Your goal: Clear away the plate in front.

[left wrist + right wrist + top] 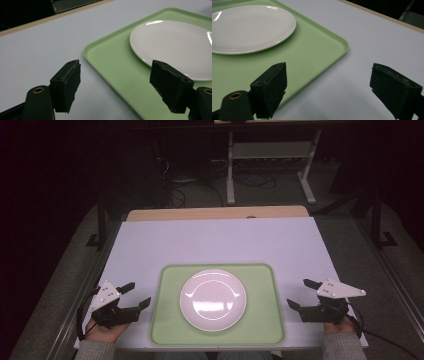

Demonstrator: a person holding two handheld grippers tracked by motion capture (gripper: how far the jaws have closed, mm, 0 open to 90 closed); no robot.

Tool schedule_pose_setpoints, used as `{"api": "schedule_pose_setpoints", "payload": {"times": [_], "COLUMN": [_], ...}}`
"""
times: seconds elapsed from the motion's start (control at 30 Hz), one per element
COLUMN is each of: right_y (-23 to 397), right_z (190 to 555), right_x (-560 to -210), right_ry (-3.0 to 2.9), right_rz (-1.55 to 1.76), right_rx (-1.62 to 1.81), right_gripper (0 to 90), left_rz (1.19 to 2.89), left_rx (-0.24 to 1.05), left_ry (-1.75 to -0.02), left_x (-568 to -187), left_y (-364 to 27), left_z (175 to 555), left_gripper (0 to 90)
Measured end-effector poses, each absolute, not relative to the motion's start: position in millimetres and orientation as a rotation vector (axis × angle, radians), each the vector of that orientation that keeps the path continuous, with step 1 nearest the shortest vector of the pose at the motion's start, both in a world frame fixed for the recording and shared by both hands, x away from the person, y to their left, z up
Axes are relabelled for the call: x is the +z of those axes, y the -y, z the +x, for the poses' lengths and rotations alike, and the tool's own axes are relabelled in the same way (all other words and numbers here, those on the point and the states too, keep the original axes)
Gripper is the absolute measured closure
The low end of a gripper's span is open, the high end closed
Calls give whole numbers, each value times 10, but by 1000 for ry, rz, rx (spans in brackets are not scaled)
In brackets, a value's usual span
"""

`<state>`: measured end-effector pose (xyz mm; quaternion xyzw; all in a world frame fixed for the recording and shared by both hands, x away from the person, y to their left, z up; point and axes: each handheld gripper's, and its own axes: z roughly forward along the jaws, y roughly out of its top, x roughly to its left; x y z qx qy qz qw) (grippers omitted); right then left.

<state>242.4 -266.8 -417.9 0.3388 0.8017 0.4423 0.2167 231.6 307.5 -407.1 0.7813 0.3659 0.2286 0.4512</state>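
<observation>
High view: plate centred, grippers parted

A round white ceramic plate (213,299) was seen centred on a pale green plastic tray (165,320) on the white table (220,242). The left gripper (135,295) and right gripper (302,293) were held wide-jawed, flanking the tray, nothing between.

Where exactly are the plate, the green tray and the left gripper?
plate (213,299): high view, centre of the dish.
green tray (167,320): high view, bare left part of its floor.
left gripper (138,295): high view, midway between its open fingertips.
</observation>
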Motion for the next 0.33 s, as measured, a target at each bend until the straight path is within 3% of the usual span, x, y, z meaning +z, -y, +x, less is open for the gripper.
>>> {"api": "schedule_pose_setpoints", "payload": {"times": [0.33], "right_y": [2632], "right_z": [2422], "right_x": [-4186], "right_ry": [-2237], "right_rz": [925], "right_rx": [1229], "right_gripper": [135], "left_rz": [1911], "left_rx": [543], "left_ry": [-927], "left_x": [-4112], "left_y": [-3114], "left_z": [2336], "left_gripper": [245]}}
